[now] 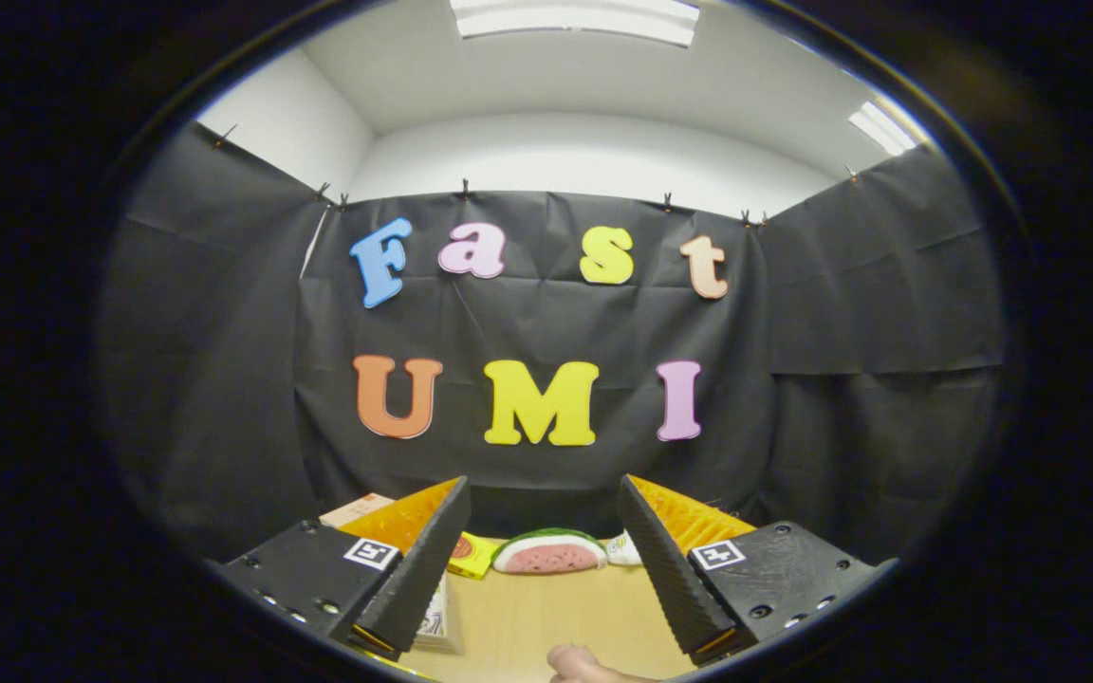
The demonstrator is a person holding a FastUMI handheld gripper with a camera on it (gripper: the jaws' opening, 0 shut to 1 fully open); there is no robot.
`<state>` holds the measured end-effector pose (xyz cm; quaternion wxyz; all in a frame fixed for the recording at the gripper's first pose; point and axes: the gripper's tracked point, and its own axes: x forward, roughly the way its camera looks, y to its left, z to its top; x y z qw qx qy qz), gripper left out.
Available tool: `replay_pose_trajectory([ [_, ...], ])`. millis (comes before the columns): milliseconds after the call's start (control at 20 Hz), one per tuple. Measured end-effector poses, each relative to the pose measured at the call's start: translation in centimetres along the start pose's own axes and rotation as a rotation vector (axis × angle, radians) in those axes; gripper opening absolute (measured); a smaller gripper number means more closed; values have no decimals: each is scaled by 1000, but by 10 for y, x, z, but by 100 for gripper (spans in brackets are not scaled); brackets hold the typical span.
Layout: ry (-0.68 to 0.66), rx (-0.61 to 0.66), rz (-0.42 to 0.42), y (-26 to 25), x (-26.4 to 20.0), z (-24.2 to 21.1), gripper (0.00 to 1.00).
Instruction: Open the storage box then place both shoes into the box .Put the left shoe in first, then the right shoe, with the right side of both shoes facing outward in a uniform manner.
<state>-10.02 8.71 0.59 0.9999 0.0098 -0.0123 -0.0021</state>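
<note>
My gripper (544,507) is held level above the wooden table (546,607), its two fingers spread wide apart with nothing between them, so it is open. Beyond the fingers, at the back of the table against the booth's wall, lies a watermelon-slice toy (548,552).
A yellow flat item (471,560) lies left of the watermelon toy, and a small white item (624,547) sits to its right. A cardboard corner (357,509) shows behind the left finger. A printed paper (433,617) lies near the left finger. Part of a hand (589,664) rests on the table's near edge.
</note>
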Motion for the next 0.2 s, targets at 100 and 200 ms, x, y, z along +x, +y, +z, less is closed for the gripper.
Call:
replay_pose_trajectory([
  [100,1,4,18,3,-4,-1,96],
  [200,1,-2,21,-2,-8,-3,96],
])
